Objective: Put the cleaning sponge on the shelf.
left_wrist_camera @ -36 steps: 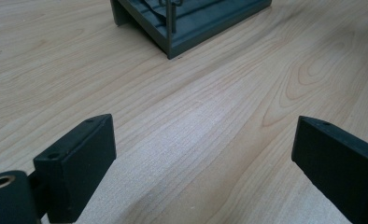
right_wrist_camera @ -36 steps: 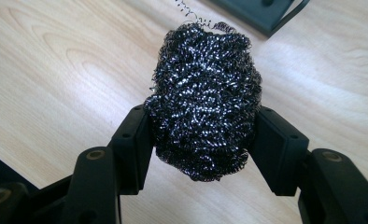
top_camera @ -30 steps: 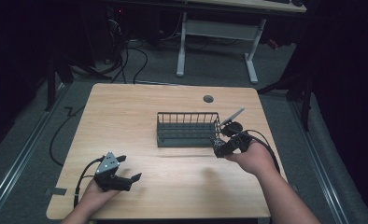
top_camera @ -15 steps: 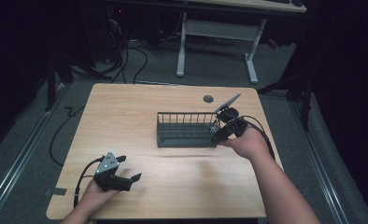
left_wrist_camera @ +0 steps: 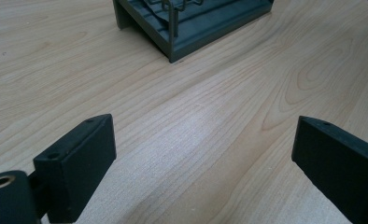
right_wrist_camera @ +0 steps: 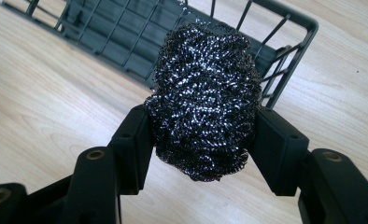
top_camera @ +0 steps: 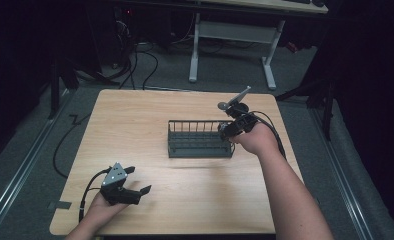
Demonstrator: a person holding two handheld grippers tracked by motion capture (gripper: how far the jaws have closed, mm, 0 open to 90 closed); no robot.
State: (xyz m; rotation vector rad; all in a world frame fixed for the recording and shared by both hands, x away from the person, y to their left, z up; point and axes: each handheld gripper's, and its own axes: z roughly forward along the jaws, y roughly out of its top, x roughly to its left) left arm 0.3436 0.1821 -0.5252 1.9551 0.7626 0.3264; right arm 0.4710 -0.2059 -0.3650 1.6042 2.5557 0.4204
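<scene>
**Steel scourer held over the end of the wire rack**

Clamped between the two black pads of the right gripper [right_wrist_camera: 203, 126], the steel wool scourer [right_wrist_camera: 203, 95] bulges out above and below them, a dark glittering wad that hides the gap between the pads. Just beyond it lies the dark wire rack [right_wrist_camera: 285, 51], whose corner rail and upright wires stand right behind the scourer; bare wood of the counter [right_wrist_camera: 42, 93] spreads to either side of the gripper.

From the high view the right gripper [top_camera: 233, 126] sits at the rack's [top_camera: 200, 140] end nearest the right hand, with a grey plate [top_camera: 234, 99] sticking up and away from it. That view does not resolve the scourer, and whether it hangs over the rack or just outside its end wall I cannot tell.

Well apart, near the counter's [top_camera: 135, 115] front edge, the left gripper [top_camera: 136, 182] rests with its jaws spread wide and nothing between them. Its own view shows open wood grain ahead, then one corner of the rack [left_wrist_camera: 173, 37] farther off.
</scene>
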